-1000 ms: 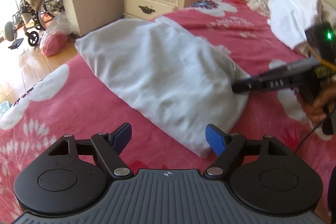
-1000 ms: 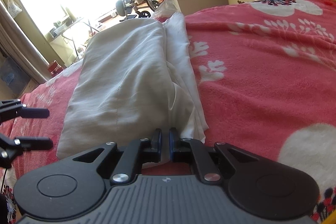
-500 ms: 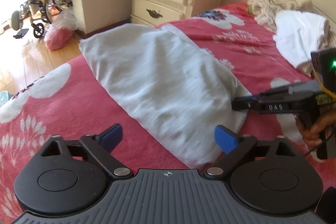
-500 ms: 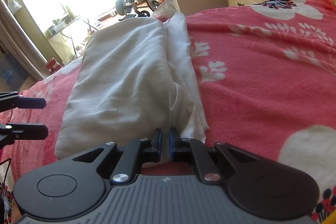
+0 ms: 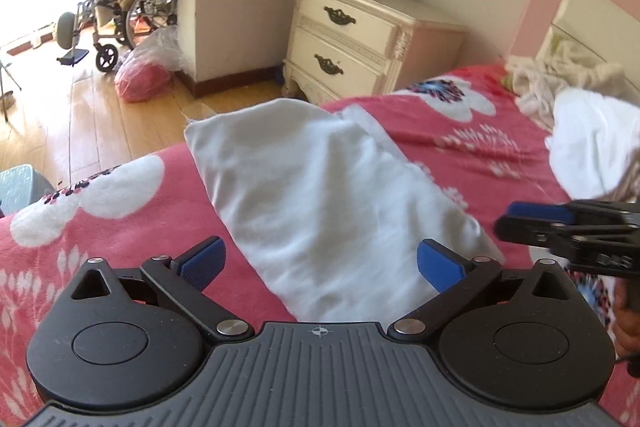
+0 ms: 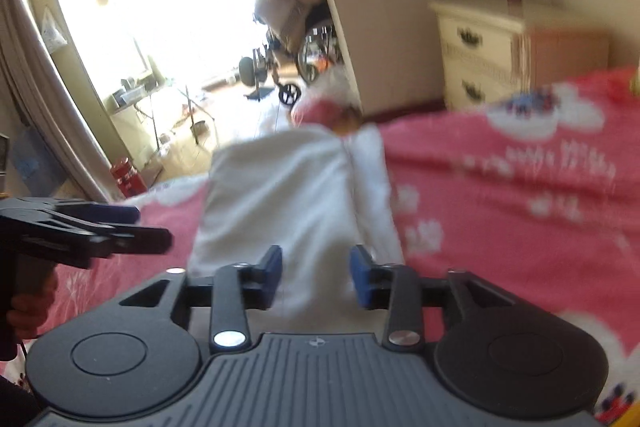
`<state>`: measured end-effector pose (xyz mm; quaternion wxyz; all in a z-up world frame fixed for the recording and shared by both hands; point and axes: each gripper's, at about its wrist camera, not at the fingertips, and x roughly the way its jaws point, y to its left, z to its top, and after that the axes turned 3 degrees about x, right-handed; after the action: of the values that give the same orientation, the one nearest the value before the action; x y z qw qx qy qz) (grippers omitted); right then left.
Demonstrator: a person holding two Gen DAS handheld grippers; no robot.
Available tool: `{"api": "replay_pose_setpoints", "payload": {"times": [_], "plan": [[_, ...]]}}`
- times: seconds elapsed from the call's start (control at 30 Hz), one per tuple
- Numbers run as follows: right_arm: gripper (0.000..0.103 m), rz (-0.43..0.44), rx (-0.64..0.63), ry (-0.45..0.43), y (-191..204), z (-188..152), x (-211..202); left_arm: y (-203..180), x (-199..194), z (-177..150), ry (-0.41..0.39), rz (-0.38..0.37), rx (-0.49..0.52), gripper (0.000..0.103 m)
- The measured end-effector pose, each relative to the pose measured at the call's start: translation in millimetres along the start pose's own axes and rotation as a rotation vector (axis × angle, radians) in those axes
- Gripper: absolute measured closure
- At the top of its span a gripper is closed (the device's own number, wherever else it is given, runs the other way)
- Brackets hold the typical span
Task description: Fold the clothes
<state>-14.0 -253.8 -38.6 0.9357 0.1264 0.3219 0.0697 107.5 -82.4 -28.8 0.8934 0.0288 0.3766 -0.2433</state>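
One red blanket [image 5: 120,211] with white flowers covers the bed, and the folded white garment [image 5: 320,199] lies flat across it, its far end reaching the bed's edge near the cream nightstand [image 5: 352,39]. A loose white cloth [image 5: 592,143] sits well apart toward the headboard. The left gripper [image 5: 320,263] hovers over the garment's near end, jaws spread wide and empty. The right gripper [image 6: 316,275] has just been opening; its pads stand apart over the garment's end, pressing nothing.
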Motion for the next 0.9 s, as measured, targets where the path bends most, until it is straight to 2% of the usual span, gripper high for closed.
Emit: {"api": "replay_pose_setpoints", "payload": {"times": [0.07, 0.13, 0.3, 0.5, 0.9], "plan": [[0.012, -0.041, -0.034, -0.023, 9, 5, -3, -2, 3, 4, 0.011, 0.021, -0.019, 0.0], [0.0, -0.073, -0.056, -0.058, 15, 8, -7, -3, 9, 5, 0.045, 0.048, -0.028, 0.0], [0.0, -0.21, -0.098, -0.046, 23, 8, 2, -5, 27, 6, 0.155, 0.148, -0.036, 0.0], [0.0, -0.37, -0.265, 0.019, 33, 1, 26, 0, 39, 3, 0.212, 0.225, -0.092, 0.0], [0.0, -0.425, -0.333, 0.216, 21, -30, 88, -14, 60, -5, 0.283, 0.273, -0.044, 0.0]]}}
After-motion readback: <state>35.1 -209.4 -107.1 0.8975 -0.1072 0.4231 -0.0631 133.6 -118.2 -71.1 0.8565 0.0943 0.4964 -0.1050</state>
